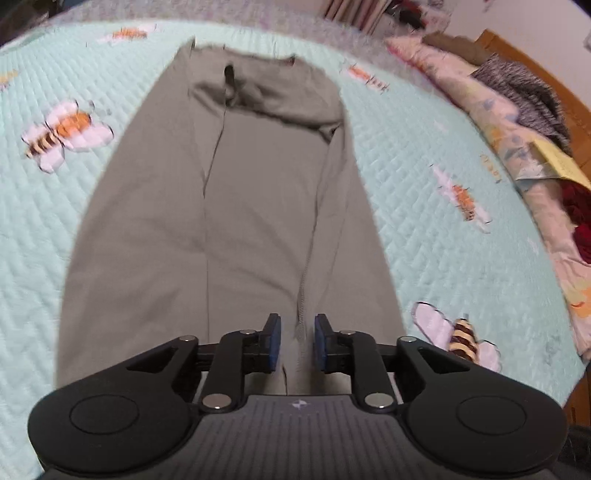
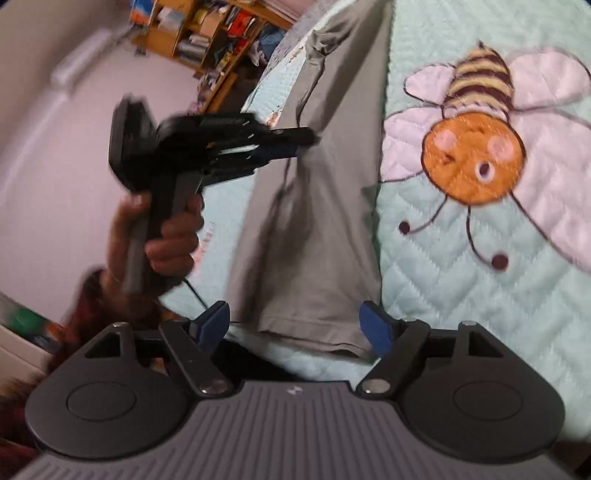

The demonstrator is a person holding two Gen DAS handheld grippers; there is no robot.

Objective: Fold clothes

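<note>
Lying flat on the bee-print quilt (image 1: 424,155), the grey trousers (image 1: 236,206) run toward twelve o'clock. Left gripper (image 1: 297,341) hovers slightly parted over them, gripping nothing. Only the right view shows the hem (image 2: 314,341) between the wide-apart right gripper (image 2: 295,325), and the person's hand (image 2: 170,243).

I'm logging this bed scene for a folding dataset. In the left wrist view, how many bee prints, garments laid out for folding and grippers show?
Bee prints on the quilt: 5
Grey trousers: 1
Grippers: 1, the left gripper
Total: 7
</note>
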